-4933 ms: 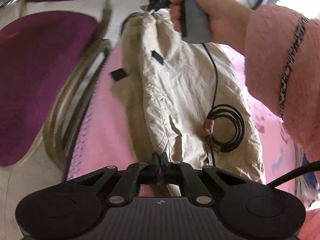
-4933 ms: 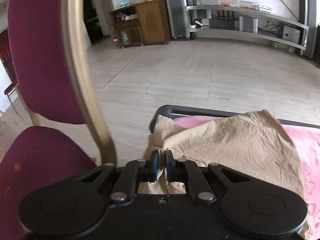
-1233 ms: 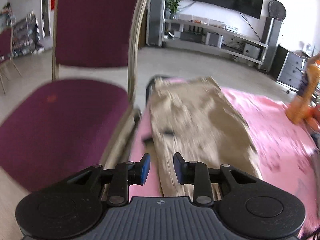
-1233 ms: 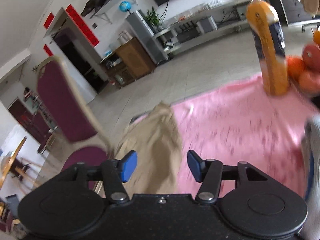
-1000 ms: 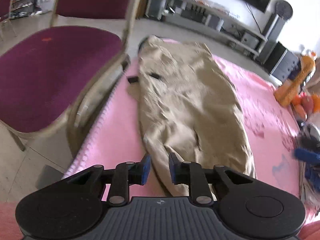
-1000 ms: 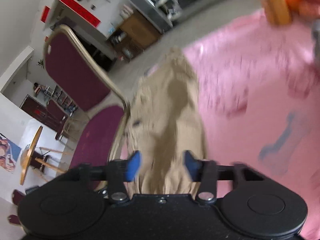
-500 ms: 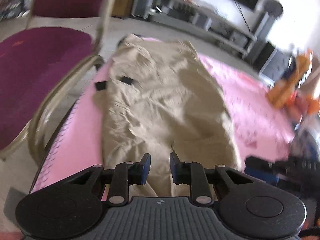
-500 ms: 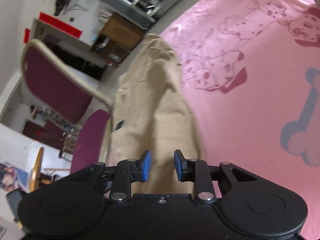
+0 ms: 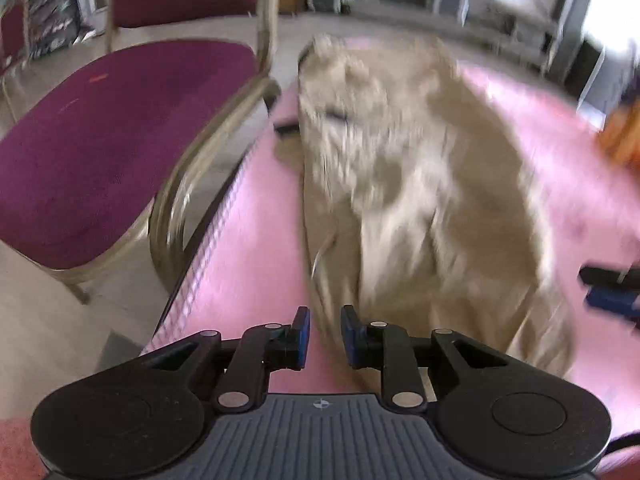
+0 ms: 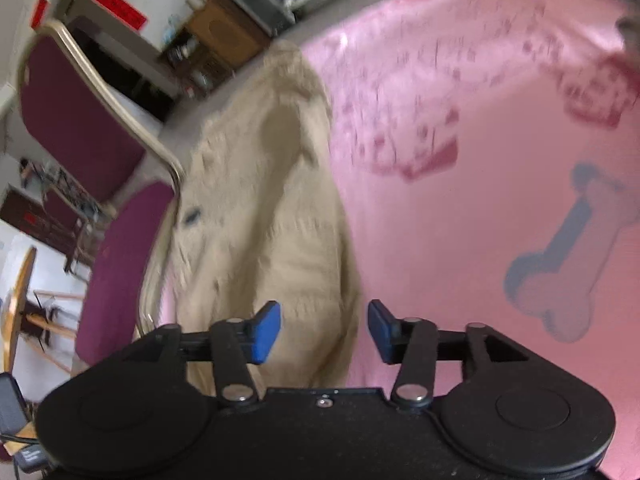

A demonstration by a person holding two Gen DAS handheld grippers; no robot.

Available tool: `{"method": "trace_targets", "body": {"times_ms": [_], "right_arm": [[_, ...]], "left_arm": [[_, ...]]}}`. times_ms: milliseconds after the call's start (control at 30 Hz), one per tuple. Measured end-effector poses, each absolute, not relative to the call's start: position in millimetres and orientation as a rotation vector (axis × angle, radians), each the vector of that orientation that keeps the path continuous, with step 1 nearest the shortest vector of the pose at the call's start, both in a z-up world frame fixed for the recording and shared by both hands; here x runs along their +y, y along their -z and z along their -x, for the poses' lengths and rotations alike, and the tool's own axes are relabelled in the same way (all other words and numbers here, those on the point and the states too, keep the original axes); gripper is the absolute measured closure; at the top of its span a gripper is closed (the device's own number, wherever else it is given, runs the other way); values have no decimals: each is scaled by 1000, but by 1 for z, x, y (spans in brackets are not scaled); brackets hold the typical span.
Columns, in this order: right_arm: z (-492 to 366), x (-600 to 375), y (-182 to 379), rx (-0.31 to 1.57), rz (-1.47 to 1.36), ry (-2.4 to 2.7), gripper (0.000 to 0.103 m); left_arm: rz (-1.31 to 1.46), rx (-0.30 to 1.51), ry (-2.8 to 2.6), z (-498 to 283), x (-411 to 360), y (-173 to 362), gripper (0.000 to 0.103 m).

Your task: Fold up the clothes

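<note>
Grippers first: my left gripper (image 9: pixel 323 330) sits low over the near end of the beige garment (image 9: pixel 408 184), its blue pads a narrow gap apart with nothing pinched between them, the garment's near left edge lying just beyond that gap. My right gripper (image 10: pixel 324 330) is spread wide and tilted, hovering over the garment's (image 10: pixel 264 216) right border where it meets the pink cloth (image 10: pixel 460 220); it holds nothing. I count one garment, lying lengthwise and rumpled on the pink cloth (image 9: pixel 248 248), its far end reaching the table's far edge. One maroon chair (image 9: pixel 104 136) stands just beside the table on the left, seen also in the right view (image 10: pixel 76 120). Both views are blurred.
</note>
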State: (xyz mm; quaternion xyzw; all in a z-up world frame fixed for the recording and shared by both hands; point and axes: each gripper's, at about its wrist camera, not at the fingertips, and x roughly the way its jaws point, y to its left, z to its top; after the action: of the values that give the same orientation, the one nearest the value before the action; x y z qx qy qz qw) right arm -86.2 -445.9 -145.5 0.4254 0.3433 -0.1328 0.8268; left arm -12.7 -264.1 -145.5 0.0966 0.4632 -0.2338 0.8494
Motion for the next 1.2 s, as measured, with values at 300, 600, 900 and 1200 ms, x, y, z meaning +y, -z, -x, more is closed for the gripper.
{"method": "trace_targets", "body": {"times_ms": [300,600,900,1200], "right_arm": [[40,-476,169,498,-1199,63,79],[-16,-478,234,619,-1243,19,100],[58,-494,208,482,-1241,313,73],[88,-437,147,626,-1027,219,69]], "left_arm": [[-29,946,618,-30,-300,138,89],[-16,976,424,-58,-296,175,90],[-16,919,316,-42,-270,146,92],[-137,815,623,33,-249,126,90]]}}
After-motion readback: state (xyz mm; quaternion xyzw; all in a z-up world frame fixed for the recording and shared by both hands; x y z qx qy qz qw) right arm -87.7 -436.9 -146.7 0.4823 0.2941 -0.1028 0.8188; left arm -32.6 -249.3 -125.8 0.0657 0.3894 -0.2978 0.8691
